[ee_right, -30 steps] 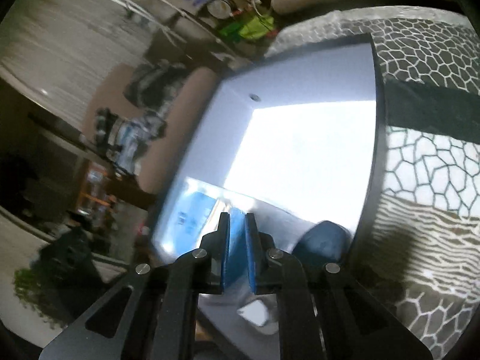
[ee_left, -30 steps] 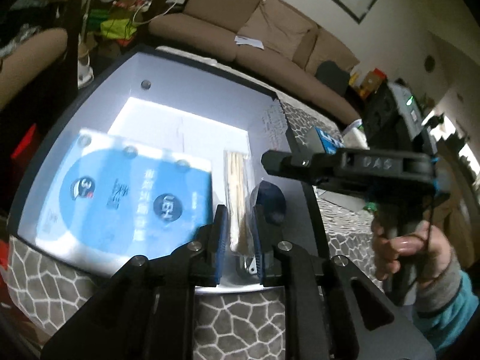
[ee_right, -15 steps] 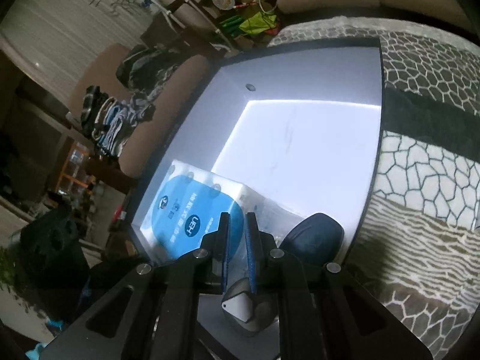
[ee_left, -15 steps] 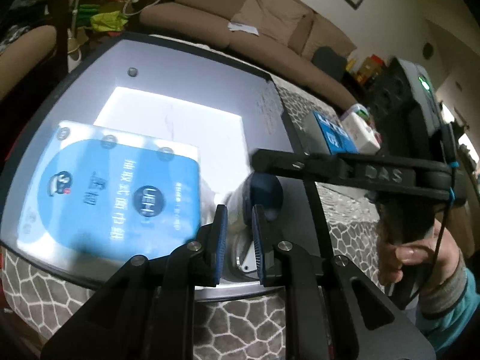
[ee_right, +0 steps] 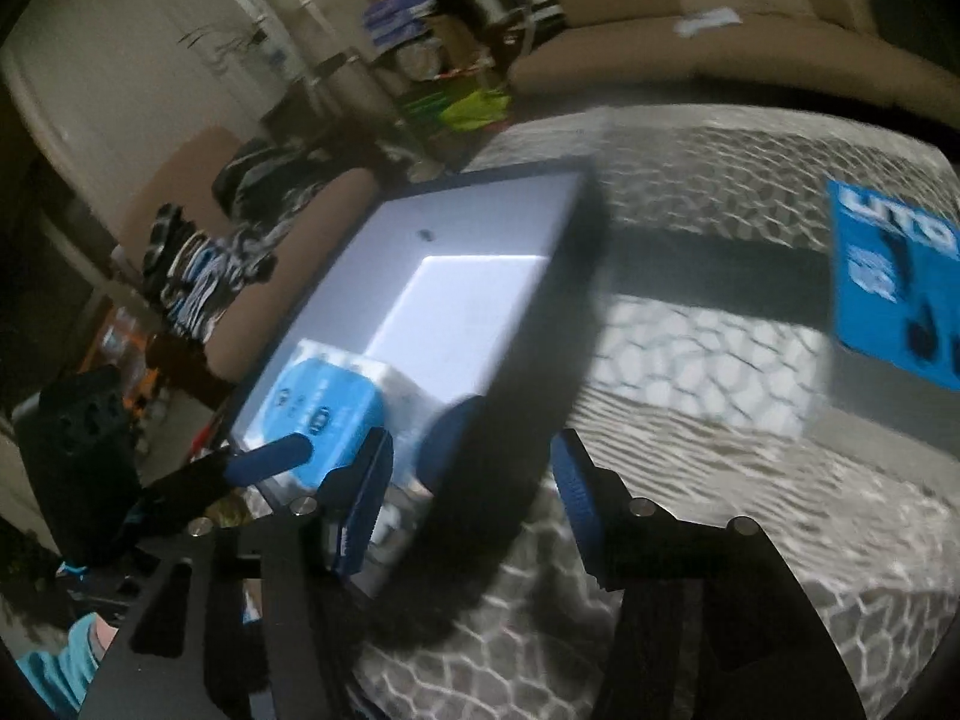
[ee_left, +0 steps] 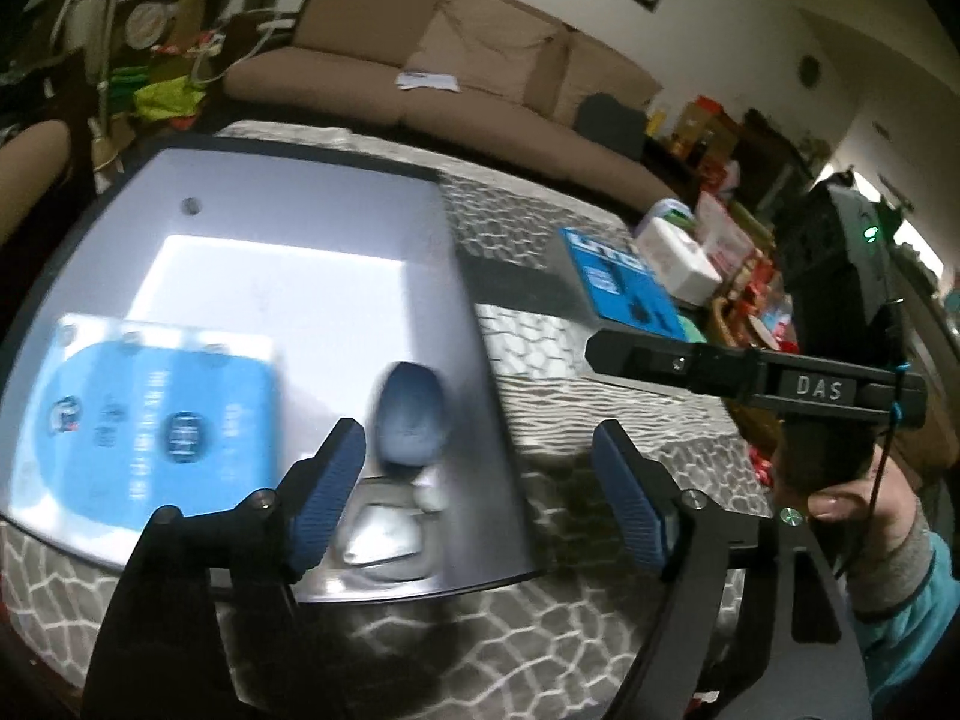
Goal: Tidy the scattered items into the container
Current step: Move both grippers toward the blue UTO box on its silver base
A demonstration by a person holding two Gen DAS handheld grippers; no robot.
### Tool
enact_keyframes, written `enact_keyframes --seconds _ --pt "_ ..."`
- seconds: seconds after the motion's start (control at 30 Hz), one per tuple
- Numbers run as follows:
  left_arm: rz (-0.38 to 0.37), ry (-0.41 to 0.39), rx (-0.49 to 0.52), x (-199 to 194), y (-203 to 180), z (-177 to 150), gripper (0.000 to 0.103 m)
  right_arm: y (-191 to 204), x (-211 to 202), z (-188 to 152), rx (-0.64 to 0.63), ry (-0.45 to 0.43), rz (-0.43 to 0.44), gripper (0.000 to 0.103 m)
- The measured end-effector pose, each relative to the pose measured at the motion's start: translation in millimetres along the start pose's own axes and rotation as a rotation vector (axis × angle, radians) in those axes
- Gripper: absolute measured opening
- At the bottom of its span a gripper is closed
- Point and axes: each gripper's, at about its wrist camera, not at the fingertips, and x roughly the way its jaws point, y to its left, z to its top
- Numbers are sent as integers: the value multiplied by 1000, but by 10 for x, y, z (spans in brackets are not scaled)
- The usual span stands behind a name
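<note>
A grey container with a dark rim stands on the patterned cloth. Inside it lie a blue tissue pack, a dark blue rounded object and a pale packet. My left gripper hovers over the container's near right corner. Its jaws are opening and nothing is between them. My right gripper is over the container's near rim, its jaws opening too with nothing pressed between the pads. It also shows from the side as the right gripper in the left wrist view. A blue box lies on the cloth outside the container.
The blue box sits right of the container, with white boxes and a cluttered basket behind it. A brown sofa runs along the far side. A person's hand holds the right gripper's grip.
Both grippers were shut over the container's near end and now stand open. Both have pulled back towards the near right, and the items lie in the container.
</note>
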Motion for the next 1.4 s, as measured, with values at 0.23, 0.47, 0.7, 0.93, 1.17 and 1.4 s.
enact_keyframes --seconds 0.23,0.47,0.7,0.93,1.17,1.4 --pt "-47 -2 33 210 -502 -5 93 -609 -506 -163 96 -74 -54 84" --pt "-73 20 107 587 -962 29 94 -1385 -1043 -310 153 -161 -229 84" --pt "-51 37 125 1271 -1204 89 94 -2120 -1211 -435 257 -232 -280 84" --pt "-36 30 109 2035 -1237 179 94 -2519 -1068 -401 272 -270 -247 84" --pt "-99 60 104 2497 -1194 273 94 -2591 -840 -284 221 -244 -199 83" --pt "-164 83 116 2599 -1275 334 95 -2499 -715 -261 180 -220 -185 84"
